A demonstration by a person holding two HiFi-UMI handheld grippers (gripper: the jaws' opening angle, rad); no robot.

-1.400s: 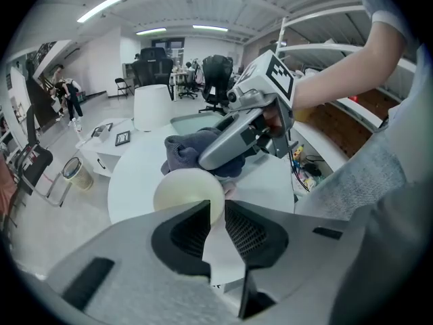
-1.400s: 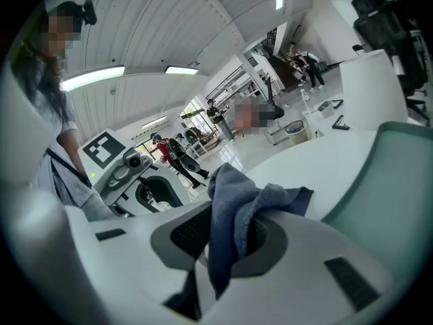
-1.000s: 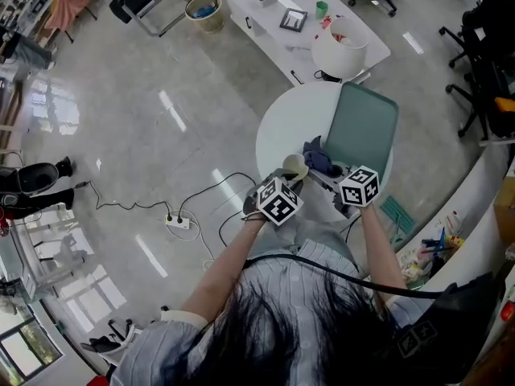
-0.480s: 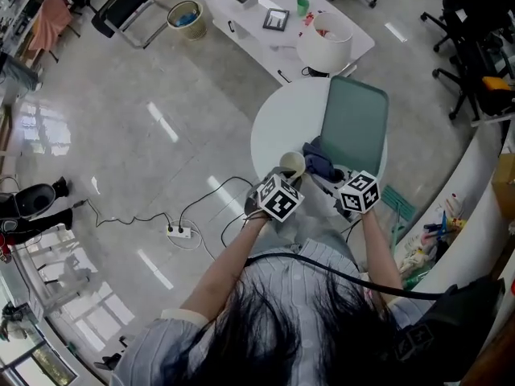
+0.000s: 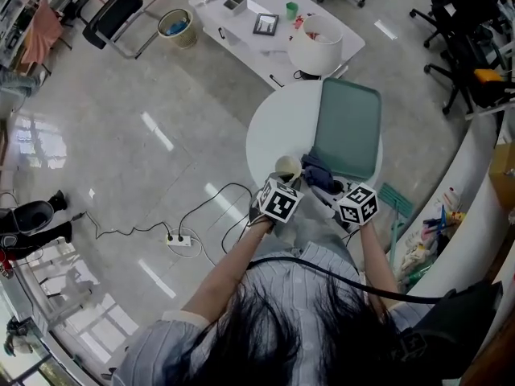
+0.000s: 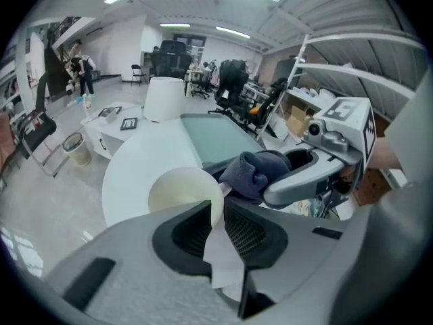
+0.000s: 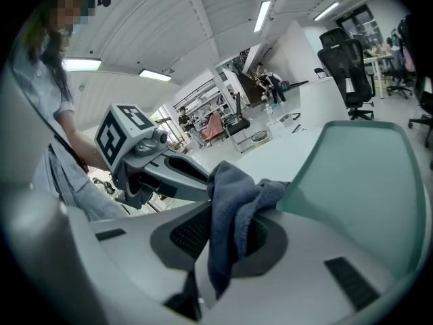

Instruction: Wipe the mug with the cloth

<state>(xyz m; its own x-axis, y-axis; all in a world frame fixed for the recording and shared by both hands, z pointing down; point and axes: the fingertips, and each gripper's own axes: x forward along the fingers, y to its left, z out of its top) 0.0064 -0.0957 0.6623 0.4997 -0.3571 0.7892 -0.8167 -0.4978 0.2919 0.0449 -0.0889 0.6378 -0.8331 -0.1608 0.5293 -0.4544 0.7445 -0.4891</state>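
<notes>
A cream mug [image 6: 181,192] is held over the near edge of the round white table [image 5: 273,127], with my left gripper [image 6: 216,217] shut on its rim. In the head view the mug [image 5: 287,166] sits just ahead of the left gripper [image 5: 286,182]. The dark blue cloth [image 7: 233,205] hangs bunched between the jaws of my right gripper [image 7: 226,234], which is shut on it. The cloth [image 6: 256,172] lies right beside the mug's right side, apparently touching it. From above, the cloth [image 5: 315,172] is between the mug and the right gripper [image 5: 328,186].
A green tray [image 5: 348,131] lies on the table's right half, just beyond the cloth. Farther back, a white lampshade [image 5: 315,45] rests on a low white table [image 5: 241,24] with small frames. Cables and a power strip [image 5: 181,239] lie on the floor to the left.
The head view has drifted, so the table sits a little higher and further left in the picture. Both grippers keep the mug and cloth together with no clear shift between them.
</notes>
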